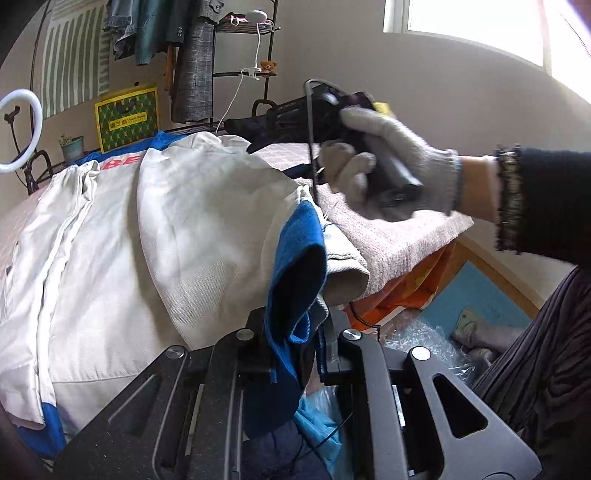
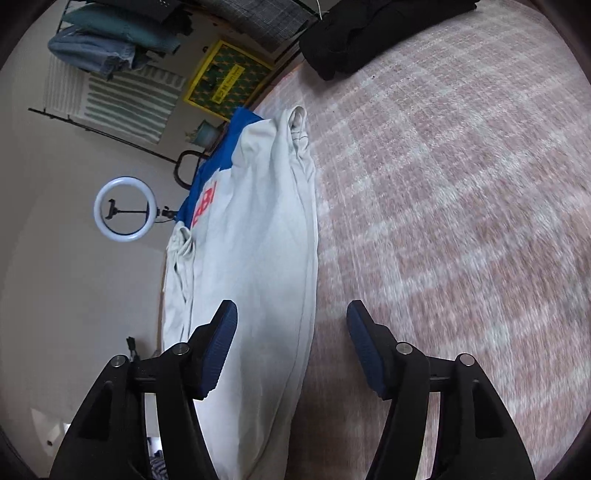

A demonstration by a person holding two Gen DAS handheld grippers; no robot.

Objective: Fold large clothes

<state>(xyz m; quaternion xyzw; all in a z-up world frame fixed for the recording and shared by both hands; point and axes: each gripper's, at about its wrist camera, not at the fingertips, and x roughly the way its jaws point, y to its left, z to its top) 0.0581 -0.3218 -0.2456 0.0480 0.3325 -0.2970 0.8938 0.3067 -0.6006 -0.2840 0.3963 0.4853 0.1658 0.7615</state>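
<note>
A white jacket with blue trim and red letters (image 1: 147, 221) lies on a bed under a pink checked blanket (image 2: 443, 221). In the left wrist view, my left gripper (image 1: 299, 343) is shut on the jacket's blue cuff (image 1: 299, 266) and holds that sleeve end up off the bed's edge. A grey-gloved hand (image 1: 399, 155) holds my right gripper (image 1: 240, 136) over the far side of the jacket. In the right wrist view the right gripper (image 2: 291, 332) stands open above the white jacket (image 2: 258, 258). Its blue pads (image 2: 221, 347) are wide apart and touch nothing.
A black garment (image 2: 369, 33) lies at the far end of the bed. A ring light (image 2: 125, 208), a yellow-green box (image 2: 225, 77) and a clothes rack (image 1: 192, 55) stand beyond. Orange fabric (image 1: 410, 291) and bubble wrap (image 1: 424, 339) lie below the bed's edge.
</note>
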